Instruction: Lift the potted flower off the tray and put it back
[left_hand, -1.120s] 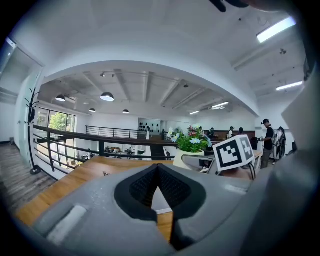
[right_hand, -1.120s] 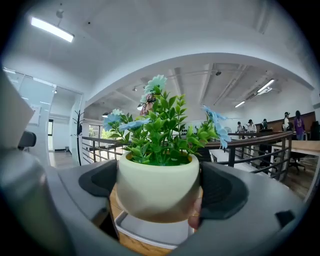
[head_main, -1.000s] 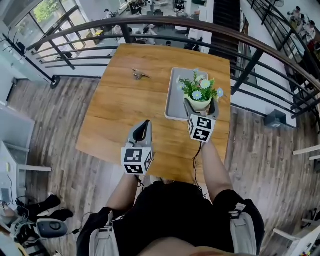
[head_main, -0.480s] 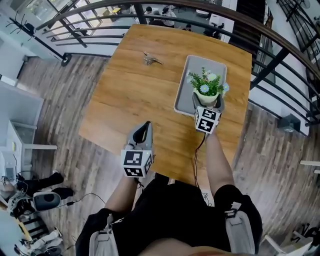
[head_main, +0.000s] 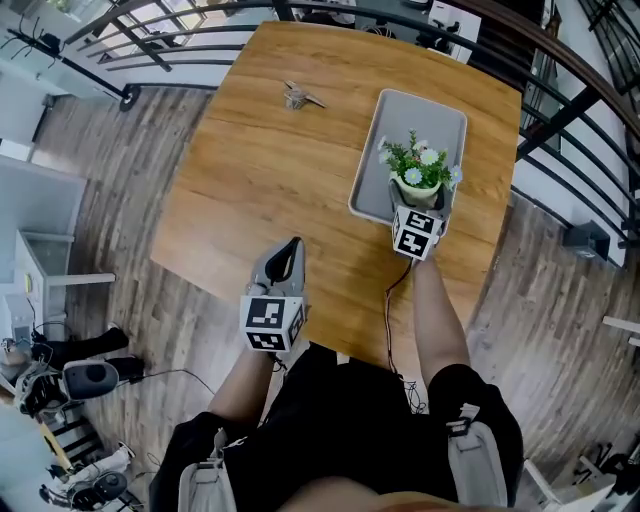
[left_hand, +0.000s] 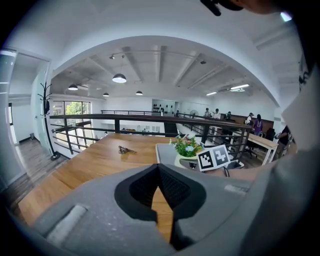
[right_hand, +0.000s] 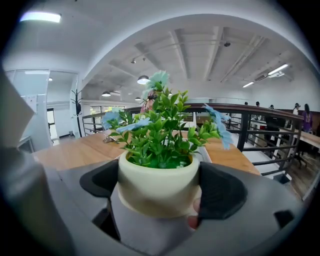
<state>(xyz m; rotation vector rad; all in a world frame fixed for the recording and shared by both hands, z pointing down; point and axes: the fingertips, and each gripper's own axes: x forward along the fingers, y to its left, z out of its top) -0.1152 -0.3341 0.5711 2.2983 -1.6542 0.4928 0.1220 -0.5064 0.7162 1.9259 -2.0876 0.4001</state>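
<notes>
- Right claw (head_main: 419, 205): clamped on the potted flower (head_main: 418, 172), at the near end of the tray (head_main: 428, 110), right of frame.
- Left claw (head_main: 288, 252): closed, empty, lower centre, over the counter (head_main: 260, 180) edge.

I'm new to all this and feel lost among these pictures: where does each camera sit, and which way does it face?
Head view: on the person's head, looking steeply down at the table, the tray, both forearms, the left gripper and the right gripper.
Left gripper view: on the left gripper, looking along its shut jaws across the table.
Right gripper view: on the right gripper, facing the potted flower clamped between its jaws.
Shared: all three show the potted flower.
</notes>
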